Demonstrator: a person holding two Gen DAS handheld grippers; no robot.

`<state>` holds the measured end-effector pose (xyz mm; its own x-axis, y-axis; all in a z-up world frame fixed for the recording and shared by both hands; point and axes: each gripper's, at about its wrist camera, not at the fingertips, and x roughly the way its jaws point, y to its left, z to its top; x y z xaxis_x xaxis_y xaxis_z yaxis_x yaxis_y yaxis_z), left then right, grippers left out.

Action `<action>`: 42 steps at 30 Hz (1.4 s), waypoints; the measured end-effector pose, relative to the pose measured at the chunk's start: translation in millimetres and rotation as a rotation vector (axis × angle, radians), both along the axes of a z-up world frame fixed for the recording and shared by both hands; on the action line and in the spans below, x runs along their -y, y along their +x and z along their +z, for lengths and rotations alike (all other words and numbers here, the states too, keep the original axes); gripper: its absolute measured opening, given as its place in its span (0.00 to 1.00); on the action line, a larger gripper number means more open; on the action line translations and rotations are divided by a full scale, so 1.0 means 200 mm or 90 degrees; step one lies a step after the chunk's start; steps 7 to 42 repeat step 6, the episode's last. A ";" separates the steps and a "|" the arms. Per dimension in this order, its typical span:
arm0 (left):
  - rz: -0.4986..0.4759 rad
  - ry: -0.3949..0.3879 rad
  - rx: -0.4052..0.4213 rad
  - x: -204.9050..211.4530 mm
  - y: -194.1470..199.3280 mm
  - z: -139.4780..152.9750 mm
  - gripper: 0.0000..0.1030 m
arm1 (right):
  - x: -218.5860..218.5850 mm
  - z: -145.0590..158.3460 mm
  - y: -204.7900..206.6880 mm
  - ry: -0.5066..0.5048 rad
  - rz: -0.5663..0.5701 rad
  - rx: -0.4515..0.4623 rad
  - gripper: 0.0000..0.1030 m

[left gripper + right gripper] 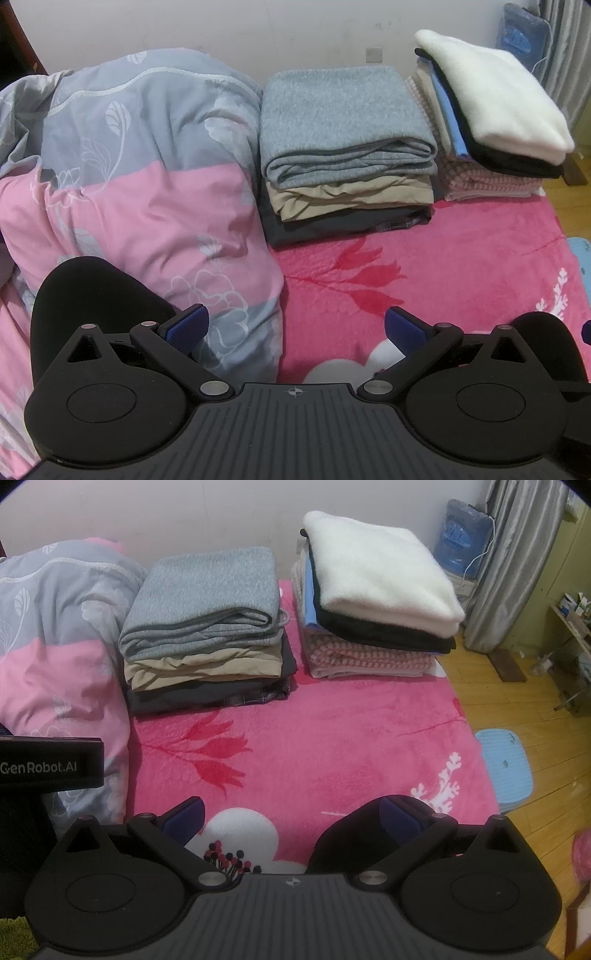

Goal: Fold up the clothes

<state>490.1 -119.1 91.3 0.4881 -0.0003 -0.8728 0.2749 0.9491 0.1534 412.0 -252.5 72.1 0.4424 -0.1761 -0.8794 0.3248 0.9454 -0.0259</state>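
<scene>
Clearly, both tools were held low over the bed (332, 731), which was covered by a pink blanket with flowers. The left tool (297, 328) had its blue pads wide apart with nothing between them, and the right tool (295, 816) was spread the same way, also empty. A black rounded shape hid part of the right tool's right finger, and I could not tell what it was.

The folded clothes lay at the far side of the bed, against the wall. One pile (207, 627) had a grey-blue piece on top, then a beige one, then dark ones; the lowest layers were mostly covered, so only their edges showed. Just right of this pile stood a second pile (376, 602) with a white fluffy piece on top, over black, blue and pink-checked layers. The two piles were near each other but apart.

Left of the first pile, touching it, a pink and grey quilt (129, 166) was heaped; its left part was cut off by the frame. Beyond the second pile, a blue water bottle (463, 535) stood partly hidden behind a curtain.
</scene>
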 end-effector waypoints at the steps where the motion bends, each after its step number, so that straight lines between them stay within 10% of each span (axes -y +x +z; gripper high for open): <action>1: 0.000 0.000 0.000 0.00 0.00 0.00 0.99 | 0.00 0.00 0.00 0.000 0.000 0.000 1.00; 42: 0.001 0.001 -0.002 0.00 0.01 0.00 0.99 | 0.00 0.00 0.00 0.001 0.001 -0.001 1.00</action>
